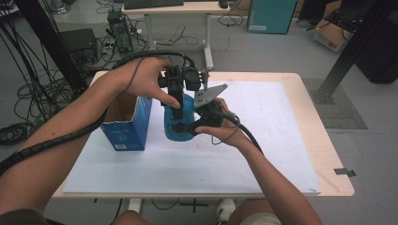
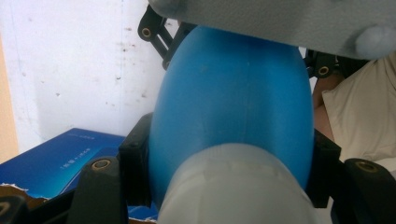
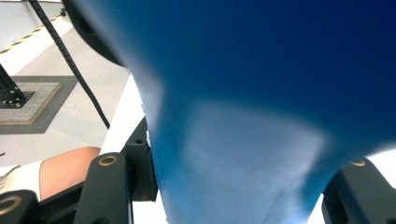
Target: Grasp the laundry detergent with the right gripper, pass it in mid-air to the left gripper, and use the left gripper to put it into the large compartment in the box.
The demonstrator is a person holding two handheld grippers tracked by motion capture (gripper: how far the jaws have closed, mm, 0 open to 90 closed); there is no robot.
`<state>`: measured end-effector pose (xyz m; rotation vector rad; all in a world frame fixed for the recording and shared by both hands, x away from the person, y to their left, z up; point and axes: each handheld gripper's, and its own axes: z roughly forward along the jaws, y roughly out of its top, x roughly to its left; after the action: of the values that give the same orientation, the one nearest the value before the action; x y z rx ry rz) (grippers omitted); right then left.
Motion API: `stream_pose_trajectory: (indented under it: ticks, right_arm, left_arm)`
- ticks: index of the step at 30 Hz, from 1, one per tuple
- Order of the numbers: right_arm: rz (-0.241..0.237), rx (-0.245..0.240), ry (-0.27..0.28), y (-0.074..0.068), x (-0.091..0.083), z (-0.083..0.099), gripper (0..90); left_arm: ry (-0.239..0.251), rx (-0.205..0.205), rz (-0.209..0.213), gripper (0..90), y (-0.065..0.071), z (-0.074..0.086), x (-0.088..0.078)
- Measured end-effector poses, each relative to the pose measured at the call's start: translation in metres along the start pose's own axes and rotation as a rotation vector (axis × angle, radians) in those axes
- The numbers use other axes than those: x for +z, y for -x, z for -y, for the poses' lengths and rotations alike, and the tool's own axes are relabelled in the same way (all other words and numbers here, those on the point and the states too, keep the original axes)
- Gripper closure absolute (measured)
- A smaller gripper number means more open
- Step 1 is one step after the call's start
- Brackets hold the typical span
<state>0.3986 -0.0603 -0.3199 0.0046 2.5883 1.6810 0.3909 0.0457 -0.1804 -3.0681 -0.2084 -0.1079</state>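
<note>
Left gripper view: box [image 2: 56,161] print unreadable.

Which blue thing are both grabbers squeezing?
The round blue bottle in the middle. Both grippers clamp it, while the blue cardboard box stands untouched beside it, its top open.

An open blue cardboard box [image 1: 127,123] stands just left of the blue bottle [image 1: 180,123], leaving only a narrow gap between them. The white mat [image 1: 263,140] lies bare to the right and on the near side, wide enough for passage there.
</note>
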Motion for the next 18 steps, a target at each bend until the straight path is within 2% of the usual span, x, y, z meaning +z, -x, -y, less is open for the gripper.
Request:
stream_pose_trajectory:
  ticks: [6, 7, 11, 18]
  right_arm:
    - [-0.003, 0.002, -0.002, -0.0004, 0.0002, 0.0, 40.7]
    - [-0.002, 0.0, -0.004, -0.0005, 0.0002, -0.0001, 40.6]
    - [-0.001, 0.0, -0.004, -0.0007, 0.0, -0.0002, 40.6]
    - [-0.004, 0.001, -0.001, -0.001, -0.0008, -0.0009, 40.5]
  left_arm:
    - [0.001, -0.003, 0.005, 37.0, 0.0, 0.0002, 0.0002]
    - [0.008, 0.001, -0.01, 37.0, 0.0006, 0.0006, 0.0012]
    - [0.001, -0.003, 0.006, 37.0, 0.0003, 0.0003, -0.0003]
    - [0.005, -0.004, 0.002, 37.0, 0.0009, 0.0005, -0.0008]
